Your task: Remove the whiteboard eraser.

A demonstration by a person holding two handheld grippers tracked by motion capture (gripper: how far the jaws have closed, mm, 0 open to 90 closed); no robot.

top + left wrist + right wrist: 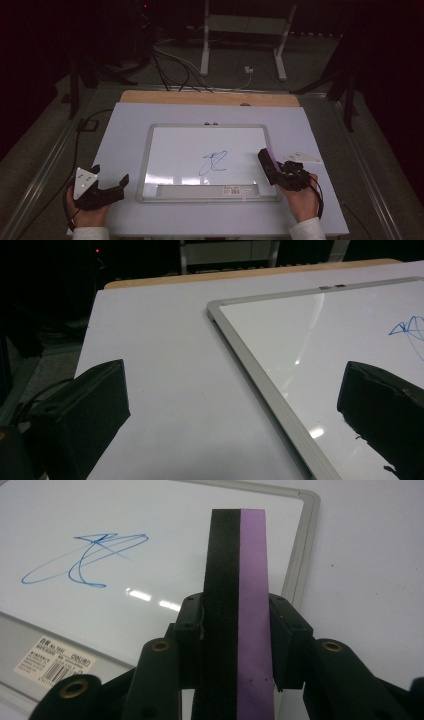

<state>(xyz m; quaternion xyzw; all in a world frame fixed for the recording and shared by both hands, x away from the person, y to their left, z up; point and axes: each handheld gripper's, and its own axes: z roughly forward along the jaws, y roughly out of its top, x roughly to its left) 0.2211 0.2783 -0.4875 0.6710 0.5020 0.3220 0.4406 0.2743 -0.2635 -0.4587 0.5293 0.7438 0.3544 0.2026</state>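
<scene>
From above, the right gripper (pixel 268 161) squeezes the eraser (pixel 270 157) over the whiteboard's (pixel 150 165) right edge, near the blue scribble (pixel 214 162). The left gripper (pixel 109 181) rests wide open beside the whiteboard's left edge. In the right gripper view, the purple-and-black eraser (pixel 240 605) stands pinched between both jaws.

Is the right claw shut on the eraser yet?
Yes, shut on it: the right claw presses both sides of the eraser, held just above the whiteboard.
</scene>
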